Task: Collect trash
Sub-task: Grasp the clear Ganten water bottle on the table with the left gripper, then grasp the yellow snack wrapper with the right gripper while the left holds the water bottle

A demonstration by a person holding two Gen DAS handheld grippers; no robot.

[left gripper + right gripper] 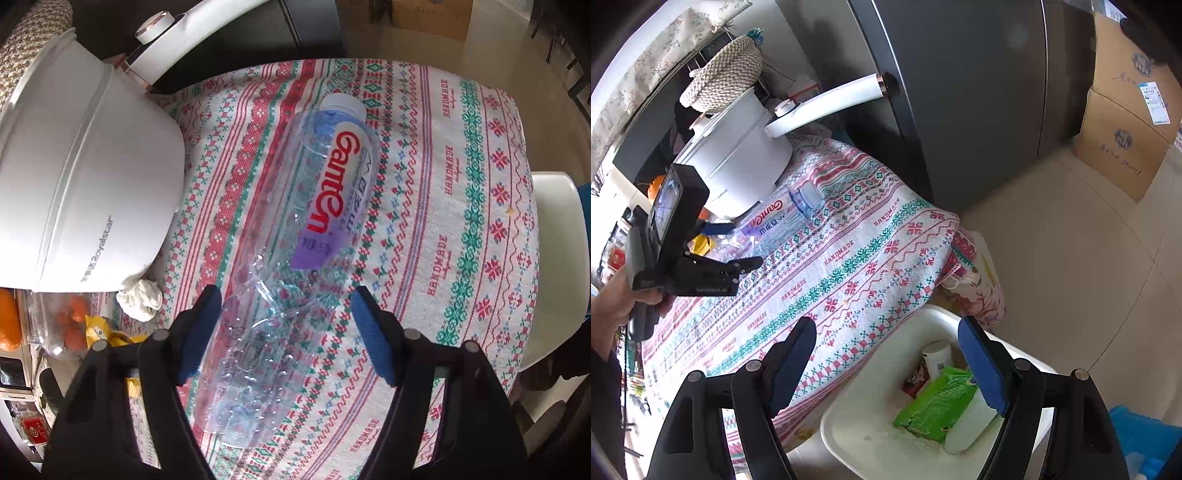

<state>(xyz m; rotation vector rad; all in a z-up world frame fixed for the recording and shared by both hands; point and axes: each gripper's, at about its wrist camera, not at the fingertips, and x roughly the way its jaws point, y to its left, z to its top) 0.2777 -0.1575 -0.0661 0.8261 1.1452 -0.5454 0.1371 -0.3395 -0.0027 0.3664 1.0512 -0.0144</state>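
Plastic bottle (295, 236): crumpled, lying on patterned surface (443, 184), base between spread pads of left tool (284, 328), left pad at its side. Right tool (886, 354): spread, empty, above white bin (857, 417).

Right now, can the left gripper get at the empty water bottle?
Probably yes. The left gripper already straddles the water bottle's crumpled base on the tablecloth; nothing sits between, though the far pad shows a gap.

Left gripper (284, 299) fills the lower frame of the left wrist view, pointing steeply down, blue-padded fingers (373, 339) apart. Right gripper (886, 328) at lower centre, jaws wide. A bare hand (617, 299) at left edge grips the left gripper's handle.
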